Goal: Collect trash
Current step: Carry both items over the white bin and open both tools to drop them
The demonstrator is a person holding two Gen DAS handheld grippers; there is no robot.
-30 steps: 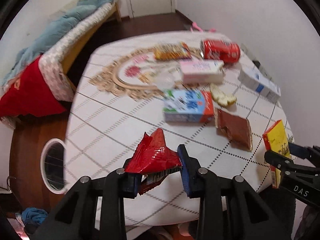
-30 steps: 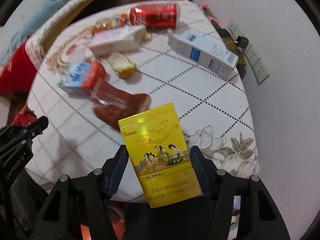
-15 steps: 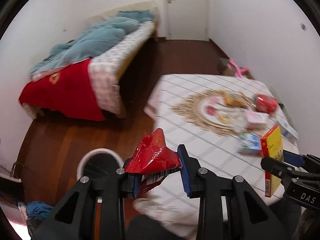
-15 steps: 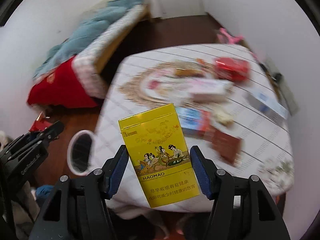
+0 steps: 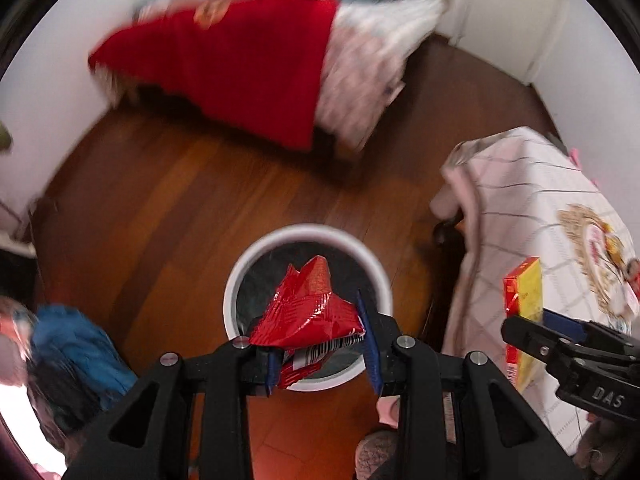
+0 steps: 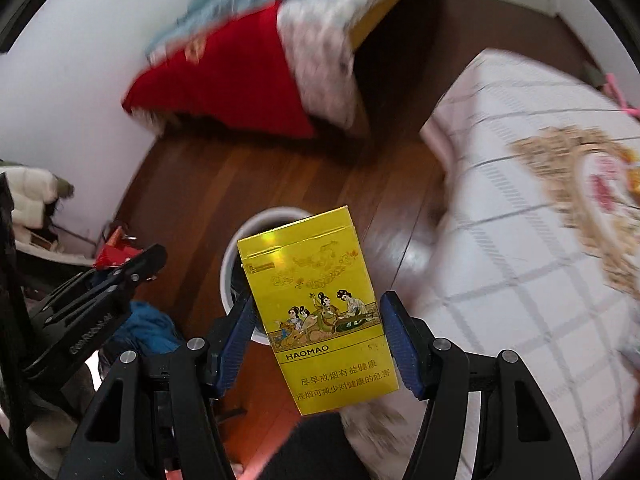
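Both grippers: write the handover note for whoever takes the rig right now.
Left gripper: shut on the crumpled red wrapper, which lines up with the white bin on the wood floor.
Right gripper: shut on the yellow cigarette box, also in front of the bin, which shows behind it in the right wrist view.
Done: both pieces are lifted off the table and carried to the bin.
Left: release both into the bin. The frames are blurred, so any trash left on the table cannot be made out; check it afterwards.
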